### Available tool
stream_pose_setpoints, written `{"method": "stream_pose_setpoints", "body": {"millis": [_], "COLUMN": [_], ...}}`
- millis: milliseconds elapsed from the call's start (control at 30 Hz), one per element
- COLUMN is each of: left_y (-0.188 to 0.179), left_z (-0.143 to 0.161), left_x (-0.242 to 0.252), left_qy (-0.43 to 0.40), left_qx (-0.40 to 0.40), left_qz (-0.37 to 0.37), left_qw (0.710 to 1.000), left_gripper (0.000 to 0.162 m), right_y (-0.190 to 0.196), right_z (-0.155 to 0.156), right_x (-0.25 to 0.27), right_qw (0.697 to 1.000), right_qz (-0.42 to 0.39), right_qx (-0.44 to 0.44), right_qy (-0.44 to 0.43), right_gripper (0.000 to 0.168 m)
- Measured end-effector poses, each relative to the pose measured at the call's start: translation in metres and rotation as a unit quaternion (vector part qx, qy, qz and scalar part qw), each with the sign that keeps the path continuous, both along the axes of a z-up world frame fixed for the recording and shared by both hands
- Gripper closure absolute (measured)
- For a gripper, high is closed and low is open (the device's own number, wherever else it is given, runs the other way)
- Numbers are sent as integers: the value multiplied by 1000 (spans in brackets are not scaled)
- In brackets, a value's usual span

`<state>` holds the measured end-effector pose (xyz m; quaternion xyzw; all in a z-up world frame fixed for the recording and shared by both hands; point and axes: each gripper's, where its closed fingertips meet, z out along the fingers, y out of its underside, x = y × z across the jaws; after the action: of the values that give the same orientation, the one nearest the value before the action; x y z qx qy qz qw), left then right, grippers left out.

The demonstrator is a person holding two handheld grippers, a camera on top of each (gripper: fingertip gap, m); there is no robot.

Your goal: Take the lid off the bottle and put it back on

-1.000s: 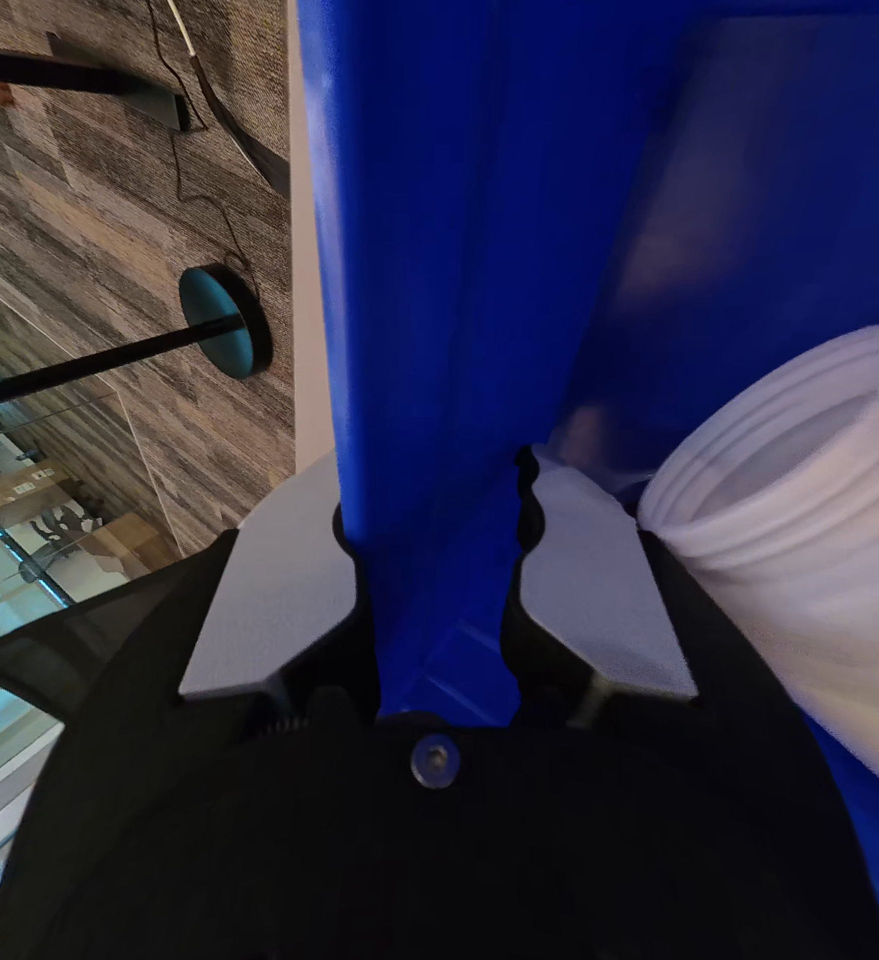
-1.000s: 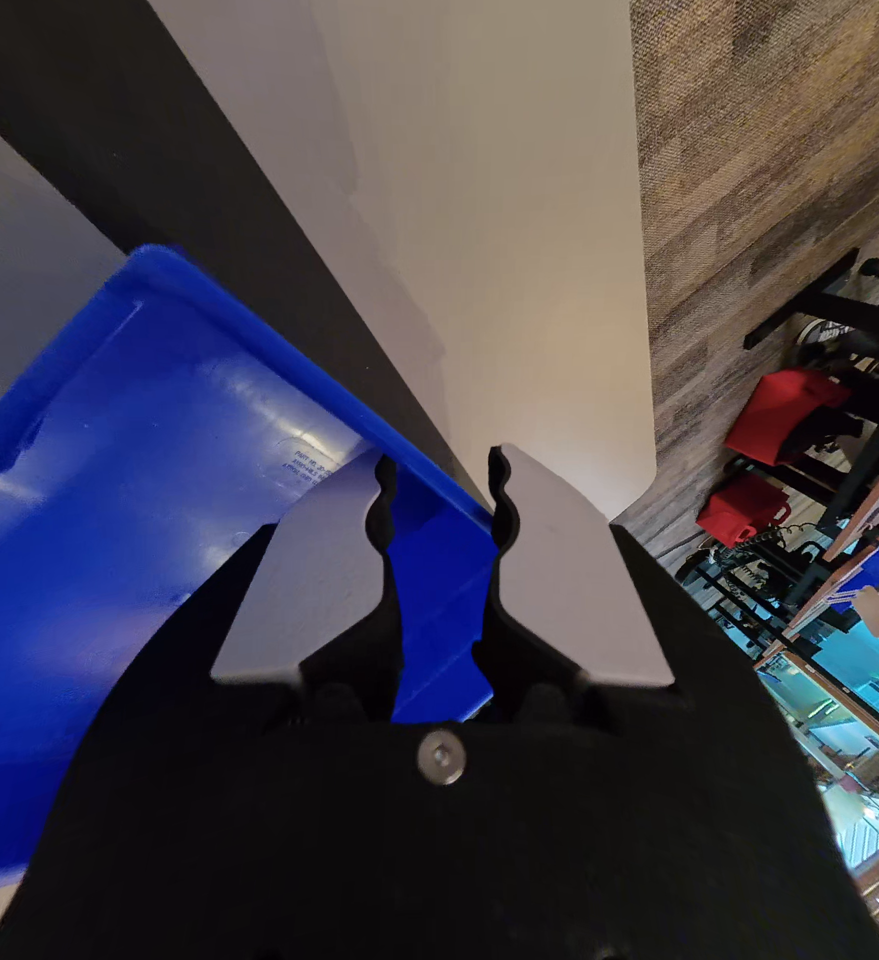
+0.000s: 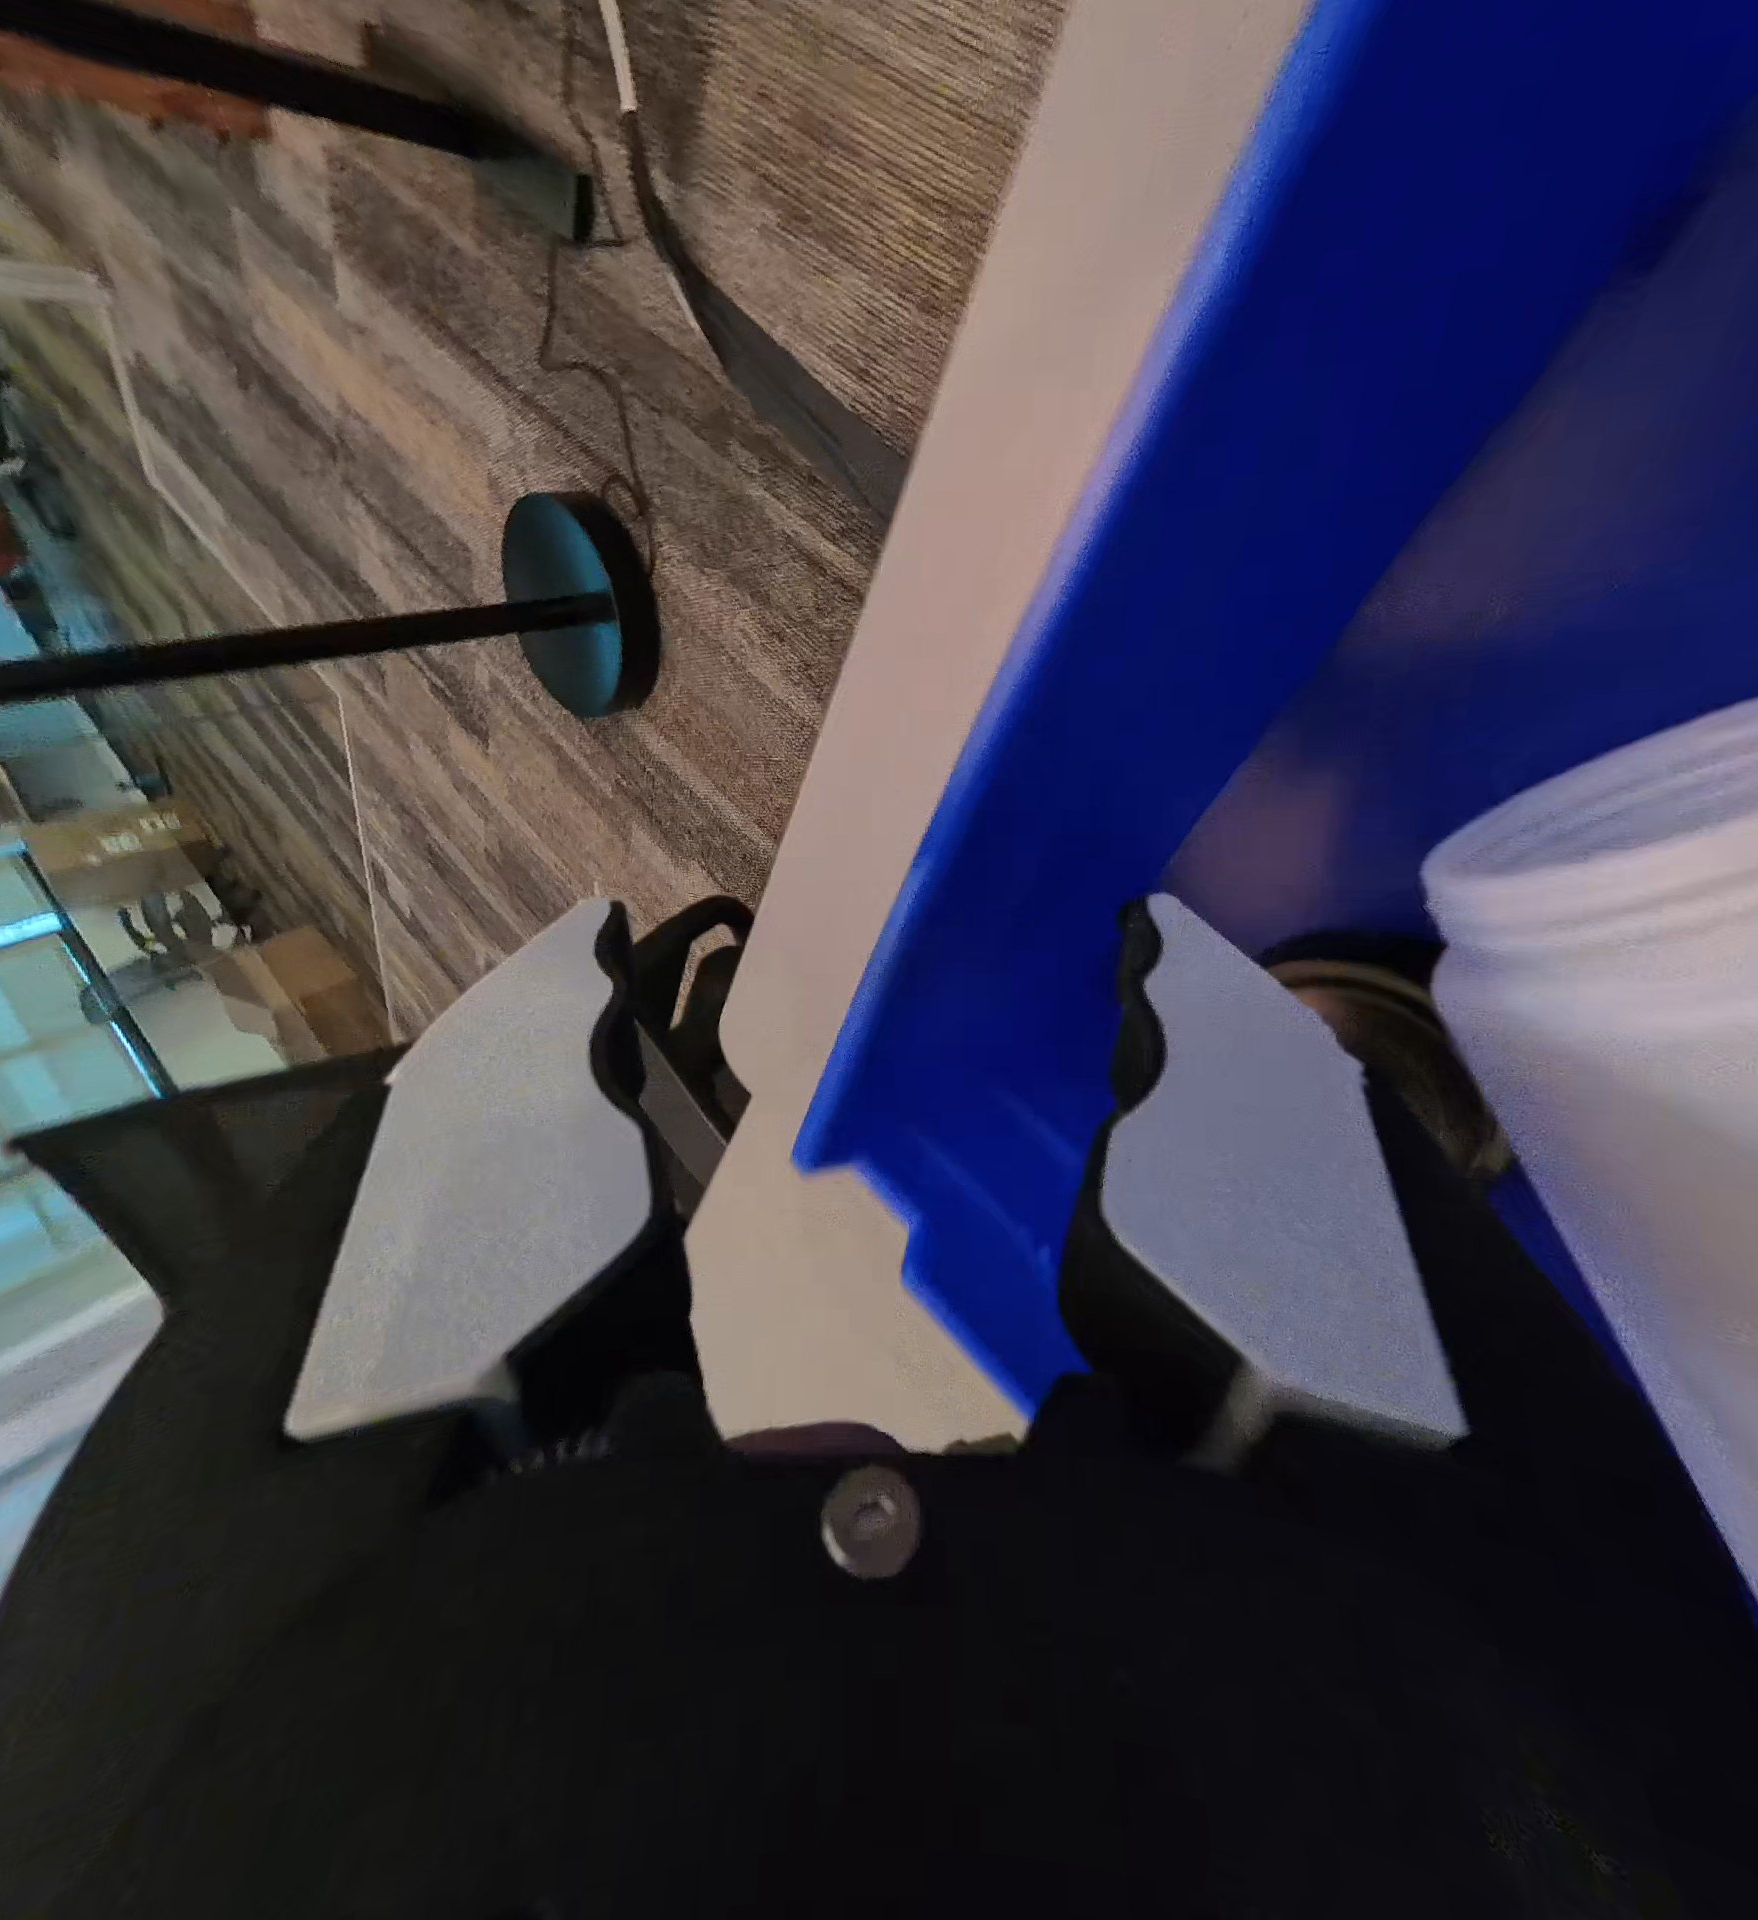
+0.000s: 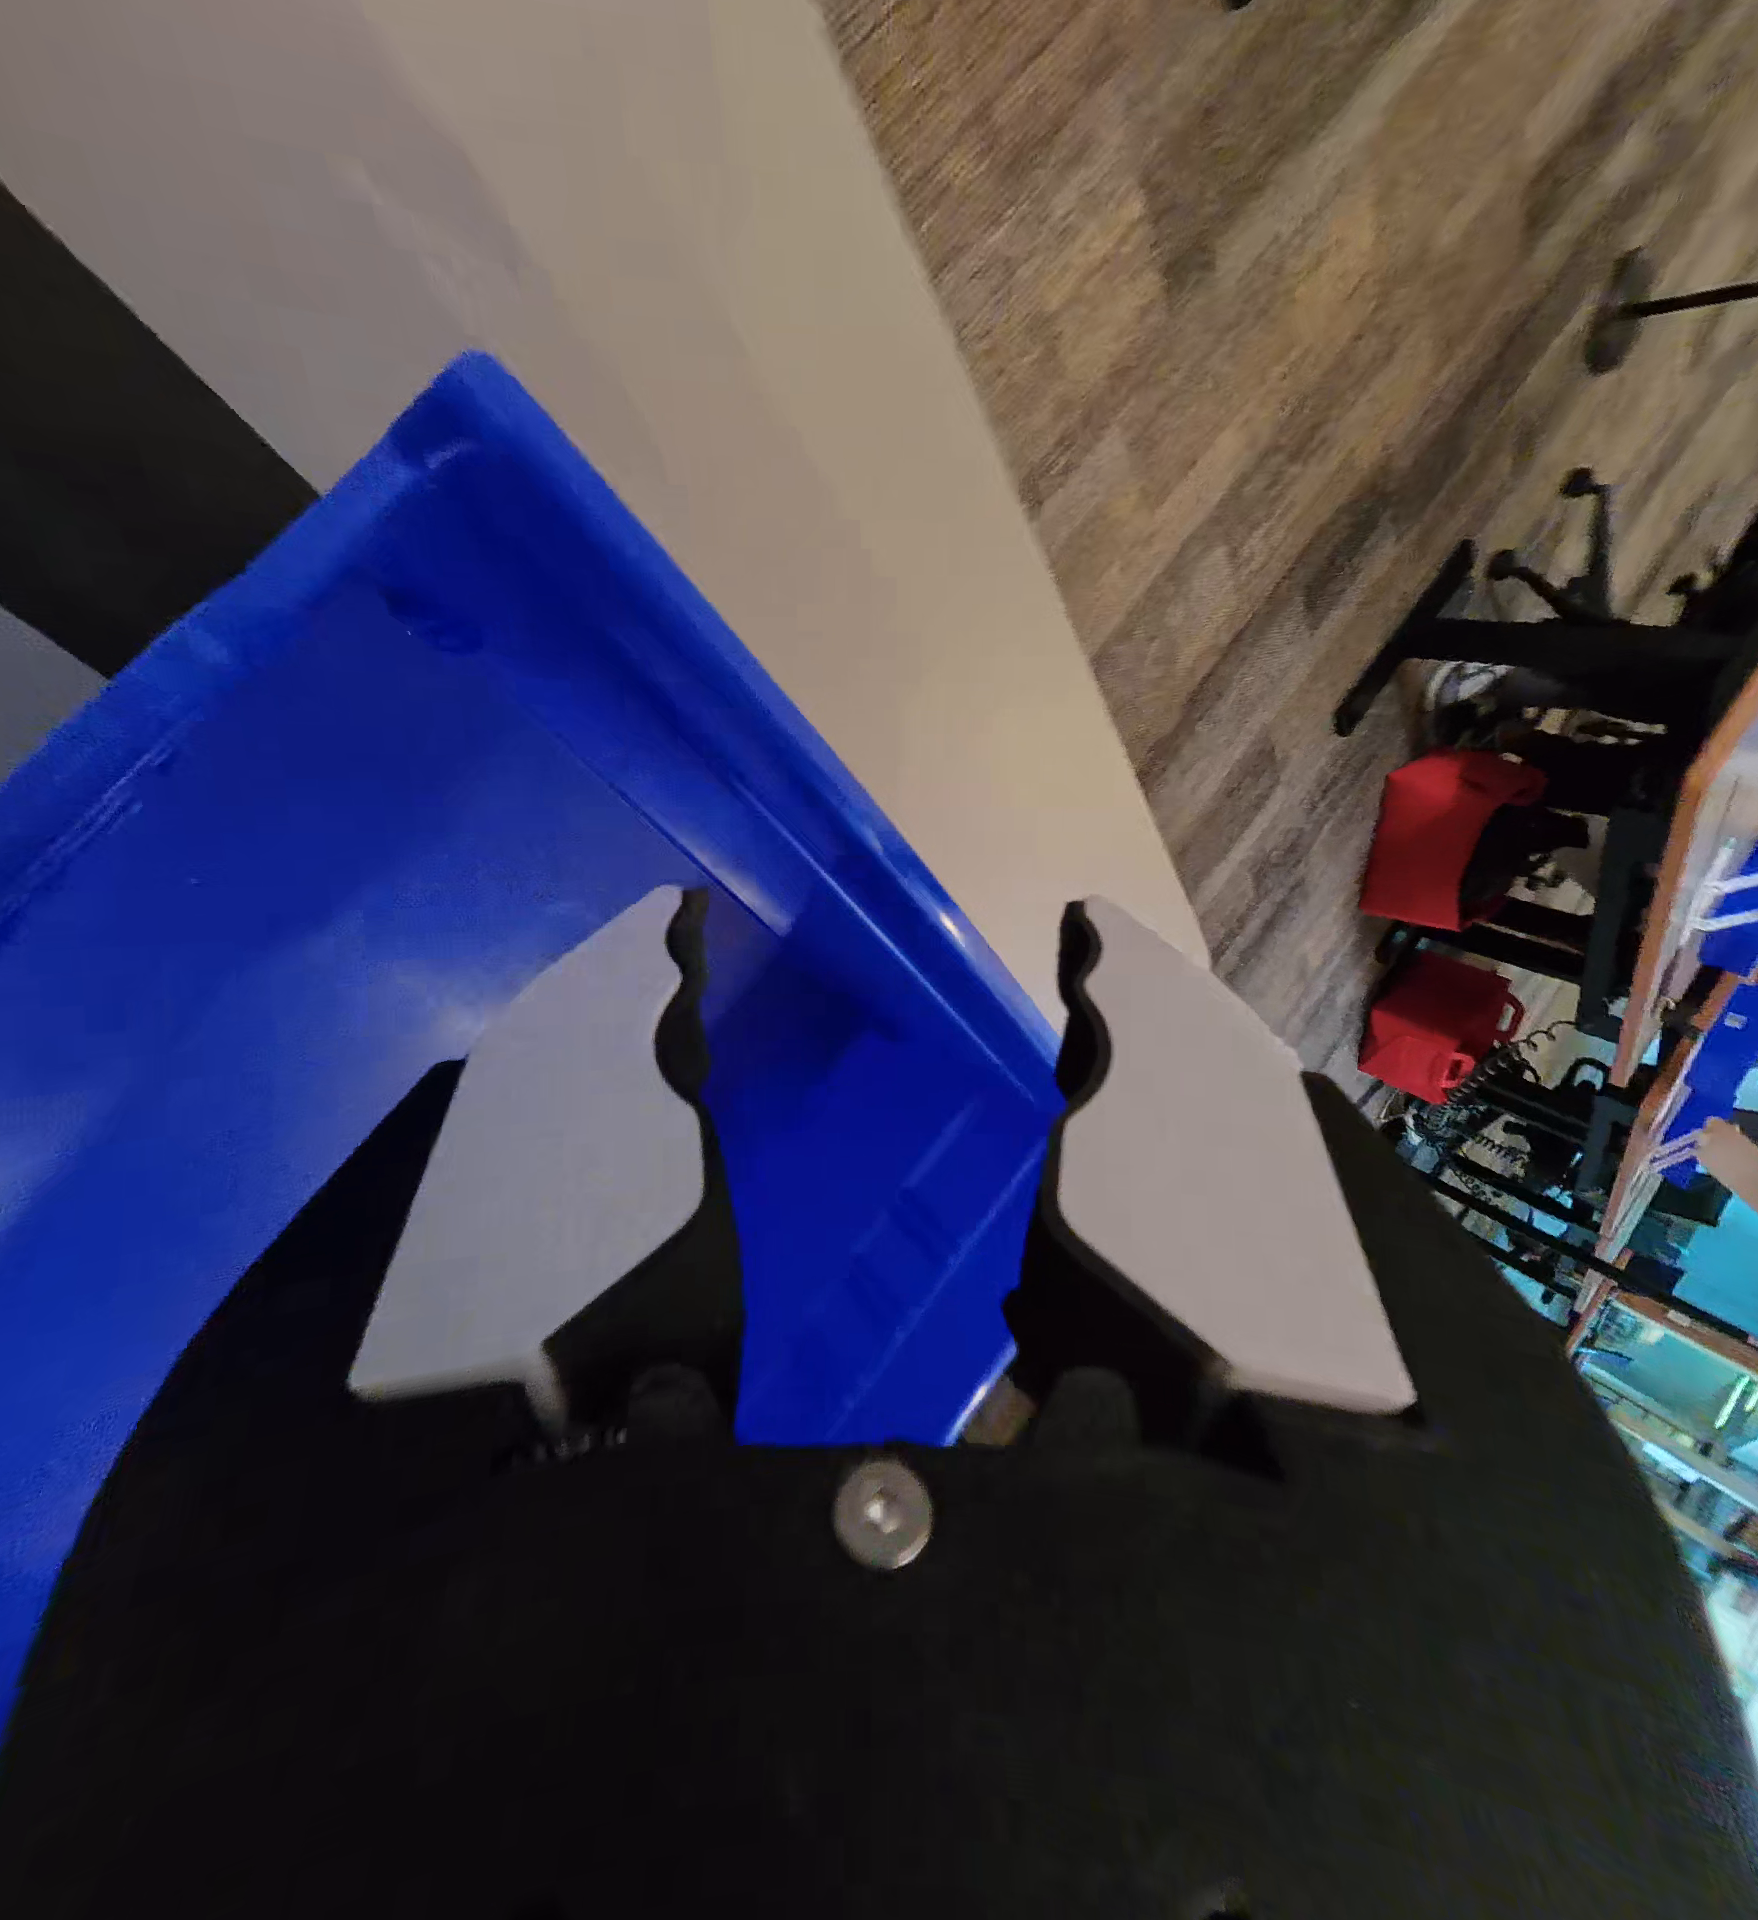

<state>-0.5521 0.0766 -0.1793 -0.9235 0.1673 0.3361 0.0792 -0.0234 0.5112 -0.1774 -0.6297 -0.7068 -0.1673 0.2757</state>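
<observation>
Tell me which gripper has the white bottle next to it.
The left gripper: the bottle lies beside it; the right gripper faces only the blue bin.

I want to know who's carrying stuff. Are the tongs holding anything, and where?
Nothing is held. The left tongs are open astride the blue bin rim, not touching it. The right tongs are open too. The white bottle lies untouched.

Left gripper (image 3: 875, 925) spread wide, straddling the rim of the blue bin (image 3: 1114, 727) without clamping it, right gripper (image 4: 880, 914) likewise parted — astride the bin's opposite rim
</observation>
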Motion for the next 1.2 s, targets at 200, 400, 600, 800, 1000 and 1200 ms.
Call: {"method": "stream_pose_setpoints", "body": {"millis": [200,400,600,800,1000,1200], "left_y": [-53,-105,-90,-52,-17,-15], "left_z": [81,87,37,-33,-90,-97], "left_x": [49,227,404,484,479,469], "left_qy": [-46,-172,-264,-359,-364,-395], "left_qx": [199,215,222,184,197,204], "left_qz": [37,-34,-158,-154,-88,-51], "left_qw": [978,961,925,902,906,894], "left_gripper": [67,67,68,57,46,39], "right_y": [-86,-244,-377,-415,-399,-389], "right_z": [69,101,58,-27,-67,-89], "right_x": [4,0,-19,-27,-21,-18], "right_qw": [986,926,867,872,878,896], "right_qz": [53,187,257,242,214,185], "right_qx": [-7,-106,-240,-291,-299,-317], "right_qy": [157,309,353,309,308,250], "right_gripper": [86,92,90,80,74,54]}}
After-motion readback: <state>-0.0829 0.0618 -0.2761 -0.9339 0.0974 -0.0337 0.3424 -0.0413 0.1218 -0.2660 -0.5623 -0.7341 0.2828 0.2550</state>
